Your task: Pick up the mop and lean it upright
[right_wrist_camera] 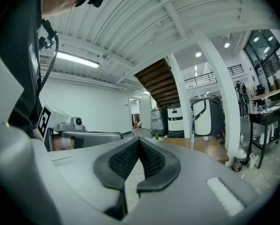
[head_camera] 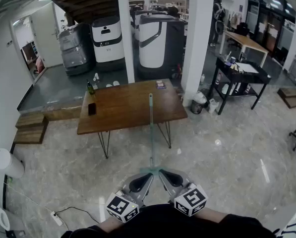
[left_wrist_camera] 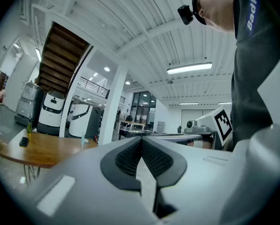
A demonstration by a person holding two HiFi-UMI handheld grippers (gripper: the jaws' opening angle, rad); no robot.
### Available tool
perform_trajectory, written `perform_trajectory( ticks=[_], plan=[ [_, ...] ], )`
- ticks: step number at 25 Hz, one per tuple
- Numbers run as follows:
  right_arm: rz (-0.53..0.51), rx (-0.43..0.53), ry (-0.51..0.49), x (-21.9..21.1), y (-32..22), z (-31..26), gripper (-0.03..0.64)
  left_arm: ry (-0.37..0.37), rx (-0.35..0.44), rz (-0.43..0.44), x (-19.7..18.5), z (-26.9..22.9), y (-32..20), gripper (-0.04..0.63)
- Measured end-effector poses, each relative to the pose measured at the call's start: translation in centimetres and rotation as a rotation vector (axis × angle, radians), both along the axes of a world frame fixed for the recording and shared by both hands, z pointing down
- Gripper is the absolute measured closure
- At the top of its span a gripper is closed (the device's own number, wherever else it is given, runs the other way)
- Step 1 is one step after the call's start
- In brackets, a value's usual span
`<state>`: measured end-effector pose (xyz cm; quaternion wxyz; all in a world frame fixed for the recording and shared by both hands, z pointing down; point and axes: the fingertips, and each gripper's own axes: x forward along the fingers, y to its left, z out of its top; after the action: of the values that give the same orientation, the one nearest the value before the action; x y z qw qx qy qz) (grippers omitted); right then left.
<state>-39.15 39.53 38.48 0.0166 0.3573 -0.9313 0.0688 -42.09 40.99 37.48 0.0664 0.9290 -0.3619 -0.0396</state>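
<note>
The mop (head_camera: 150, 133) seems to lean on the wooden bench's (head_camera: 123, 108) front edge, its foot on the glossy floor (head_camera: 227, 157) just ahead of the left claw (head_camera: 148, 175) and right claw (head_camera: 162, 173), both pinched shut on nothing; a nudge from either could skid the foot and topple it.

The left claw (left_wrist_camera: 140, 140) is closed, empty, near a wooden table (left_wrist_camera: 41, 151).

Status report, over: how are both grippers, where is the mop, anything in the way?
Left gripper shut, empty; right gripper shut, empty. Mop upright, seems to lean on wooden table edge, not held. Nothing seen in the way.
</note>
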Motion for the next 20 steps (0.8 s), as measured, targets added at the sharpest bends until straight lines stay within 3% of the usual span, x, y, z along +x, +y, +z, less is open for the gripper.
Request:
perform_trajectory(
  ticks=[20],
  plan=[
    [0.012,-0.053,-0.057,3.6,-0.6,0.6,0.612,-0.007,-0.039,-0.017,2.7,0.2,-0.4,0.58]
  ],
)
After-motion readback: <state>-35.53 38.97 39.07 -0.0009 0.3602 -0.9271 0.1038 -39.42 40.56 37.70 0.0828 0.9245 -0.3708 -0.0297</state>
